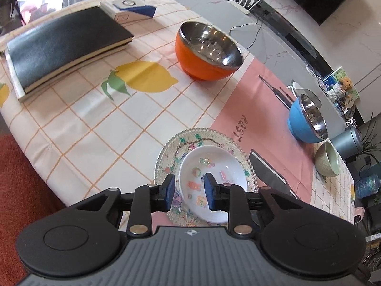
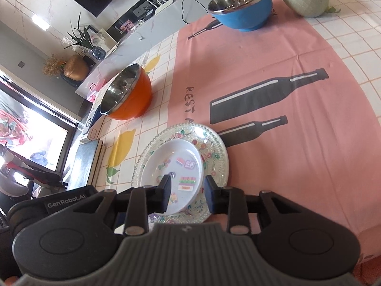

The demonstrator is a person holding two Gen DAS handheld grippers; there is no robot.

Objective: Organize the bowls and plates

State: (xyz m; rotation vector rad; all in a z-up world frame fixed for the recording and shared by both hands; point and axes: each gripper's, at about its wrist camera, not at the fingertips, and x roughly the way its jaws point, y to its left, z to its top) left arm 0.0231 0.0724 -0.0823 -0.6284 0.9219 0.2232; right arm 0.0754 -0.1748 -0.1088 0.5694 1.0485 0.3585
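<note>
A small white plate (image 1: 214,178) (image 2: 173,164) with colourful stickers lies inside a clear beaded glass plate (image 1: 166,152) (image 2: 214,147) on the tablecloth. My left gripper (image 1: 189,191) hangs open over the white plate's left rim, pads apart and not pressing. My right gripper (image 2: 188,194) is open too, its fingers straddling the near rim of the white plate. An orange steel-lined bowl (image 1: 197,59) (image 2: 133,100) stands further back. A blue steel-lined bowl (image 1: 300,124) (image 2: 245,16) and a pale green bowl (image 1: 323,164) (image 2: 304,2) sit side by side on the pink cloth.
A black notebook (image 1: 64,45) and a white box (image 1: 128,9) lie at the table's far left. The table edge drops to a red carpet (image 1: 14,178) at left. A grey counter with a white router (image 1: 240,2) runs behind the table.
</note>
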